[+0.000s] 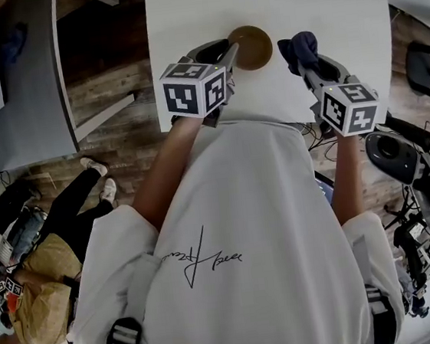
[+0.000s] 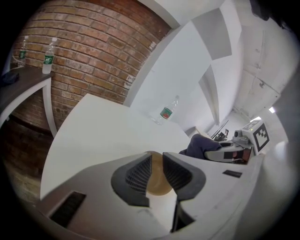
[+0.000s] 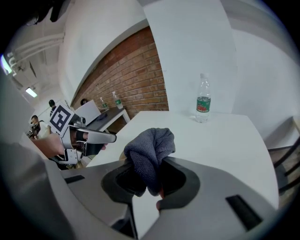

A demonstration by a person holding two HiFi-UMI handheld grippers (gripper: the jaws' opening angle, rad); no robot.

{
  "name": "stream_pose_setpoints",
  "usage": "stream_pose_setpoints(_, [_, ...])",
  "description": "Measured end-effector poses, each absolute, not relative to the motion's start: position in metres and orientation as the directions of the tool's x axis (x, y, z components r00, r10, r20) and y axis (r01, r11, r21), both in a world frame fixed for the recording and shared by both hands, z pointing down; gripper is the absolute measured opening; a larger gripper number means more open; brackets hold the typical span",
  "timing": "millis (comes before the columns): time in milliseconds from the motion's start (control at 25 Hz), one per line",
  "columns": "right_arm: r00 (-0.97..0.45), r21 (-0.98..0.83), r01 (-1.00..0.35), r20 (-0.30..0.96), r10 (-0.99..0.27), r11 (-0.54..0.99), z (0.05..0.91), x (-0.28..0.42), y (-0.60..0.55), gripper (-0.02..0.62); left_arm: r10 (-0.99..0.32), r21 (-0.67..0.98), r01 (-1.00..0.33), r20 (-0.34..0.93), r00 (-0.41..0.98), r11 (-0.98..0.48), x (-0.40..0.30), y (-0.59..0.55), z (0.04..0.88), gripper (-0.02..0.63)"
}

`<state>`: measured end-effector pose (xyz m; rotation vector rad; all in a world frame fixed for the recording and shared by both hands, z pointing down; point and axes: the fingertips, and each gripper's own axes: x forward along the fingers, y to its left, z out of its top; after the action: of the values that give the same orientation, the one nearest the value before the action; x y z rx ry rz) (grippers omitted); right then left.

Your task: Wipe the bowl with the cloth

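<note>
The left gripper (image 1: 226, 53) has its jaws drawn close on the near rim of the brown bowl (image 1: 253, 47). In the left gripper view the tan wall of the bowl (image 2: 158, 185) sits right between the ribbed pads, so that's a pinch on the rim. The bowl lies straight ahead of those jaws and looks to be resting on the white table (image 1: 320, 9).

Over on the other side, the right gripper (image 1: 304, 61) is clamped on the dark blue cloth (image 1: 299, 46). Its own view shows the cloth (image 3: 151, 150) bunched up, bulging out ahead of and above the jaws. That wad hangs near the bowl, off to the left of the right gripper's tips, and is not touching it. A water bottle (image 3: 202, 104) stands well beyond, out of the way.

Here's what I reckon the wipe wants. The cloth has to swing leftward and down, so the bulging end lands inside the bowl and not on the rim. The soft wad should lead and the hard jaw tips should stay off the bowl. Pressure should be modest, because the bowl is only held at one edge and a heavy push on the far wall could tip it or twist it out of the pinch. It's best to sweep round the inside and stop short of the left jaws. The grip on the cloth looks deep enough, though dragging could tug it loose.
</note>
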<state>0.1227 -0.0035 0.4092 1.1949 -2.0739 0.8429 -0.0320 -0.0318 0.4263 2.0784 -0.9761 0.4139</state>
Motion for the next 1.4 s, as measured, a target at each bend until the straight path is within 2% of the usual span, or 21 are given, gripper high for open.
stream_pose_setpoints(400, [-0.461, -0.240, -0.876, 0.669, -0.583, 0.418, 0.376, 0.105, 0.002, 0.081, -0.530, 0.517, -0.726, 0.498, 0.686, -0.454, -0.018, -0.028, 0.388, 0.058])
stream_pose_setpoints(600, [-0.484, -0.246, -0.864, 0.646, -0.591, 0.438, 0.365, 0.091, 0.010, 0.081, -0.549, 0.517, -0.715, 0.463, 0.696, -0.470, -0.015, -0.018, 0.377, -0.014])
stream_pose_setpoints(840, [-0.538, -0.263, -0.835, 0.576, -0.615, 0.484, 0.343, 0.070, 0.015, 0.081, -0.584, 0.484, -0.723, 0.431, 0.688, -0.494, -0.021, -0.013, 0.364, -0.012])
stream_pose_setpoints(1400, [-0.567, -0.256, -0.813, 0.551, -0.612, 0.523, 0.337, 0.056, 0.015, 0.081, -0.591, 0.445, -0.725, 0.422, 0.688, -0.525, -0.036, -0.015, 0.357, -0.011])
